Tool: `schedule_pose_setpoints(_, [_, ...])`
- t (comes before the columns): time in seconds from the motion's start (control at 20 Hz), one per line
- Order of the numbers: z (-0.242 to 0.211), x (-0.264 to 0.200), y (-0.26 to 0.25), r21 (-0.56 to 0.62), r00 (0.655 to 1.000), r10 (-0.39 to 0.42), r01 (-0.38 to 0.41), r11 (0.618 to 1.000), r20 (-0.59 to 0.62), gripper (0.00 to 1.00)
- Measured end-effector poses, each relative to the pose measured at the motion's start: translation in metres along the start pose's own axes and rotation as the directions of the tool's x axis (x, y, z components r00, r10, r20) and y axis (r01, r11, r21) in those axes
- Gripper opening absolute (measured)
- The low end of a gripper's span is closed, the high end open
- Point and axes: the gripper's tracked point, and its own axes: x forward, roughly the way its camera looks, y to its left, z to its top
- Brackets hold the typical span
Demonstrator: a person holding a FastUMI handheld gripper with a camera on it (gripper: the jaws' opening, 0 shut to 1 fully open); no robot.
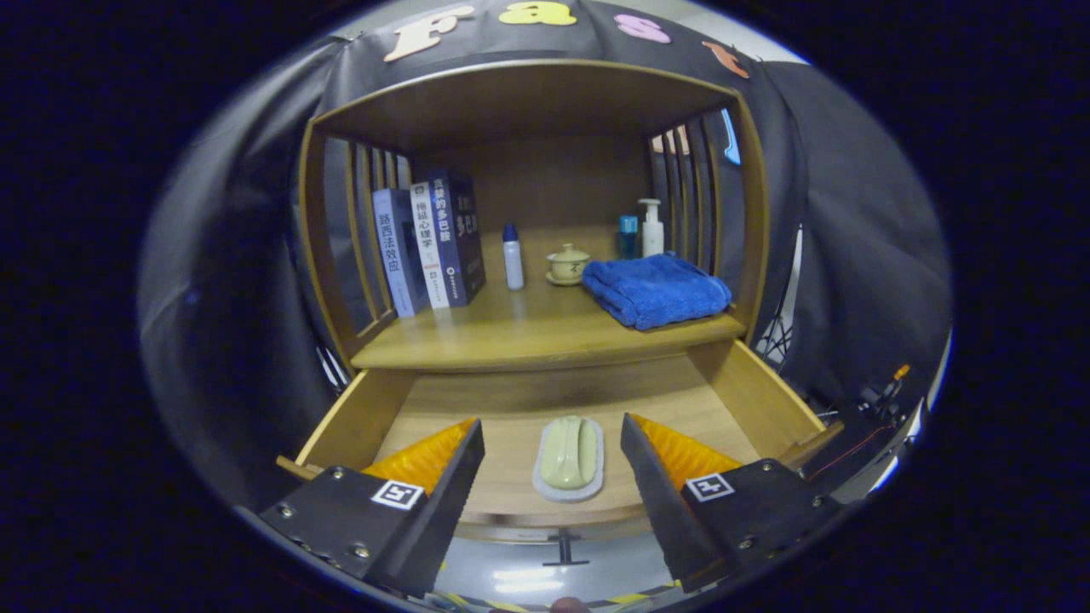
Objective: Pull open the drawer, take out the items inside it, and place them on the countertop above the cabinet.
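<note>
The two-finger gripper [552,438] hangs above the pulled-out wooden drawer [771,400] with its fingers spread wide, holding nothing. Between them, on the drawer floor near its front wall, lies a pale green oblong brush on a white oval base [570,458]. Beyond, on the wooden countertop [528,336], rest a folded blue towel [656,291], upright books [430,243], a small white bottle [513,256] and a lidded cream teacup [567,264].
</note>
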Motion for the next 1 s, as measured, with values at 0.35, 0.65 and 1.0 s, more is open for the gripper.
schedule_pose_setpoints(0.35, [-0.019,0.061,-0.011,0.000,0.987,-0.033,0.034,0.999,-0.160,0.96])
schedule_pose_setpoints(0.65, [-0.058,0.096,-0.024,0.020,0.924,-0.090,0.105,0.994,-0.373,0.83])
schedule_pose_setpoints(1.0, [-0.099,0.100,-0.011,0.122,0.857,-0.026,0.104,0.987,-0.514,0.57])
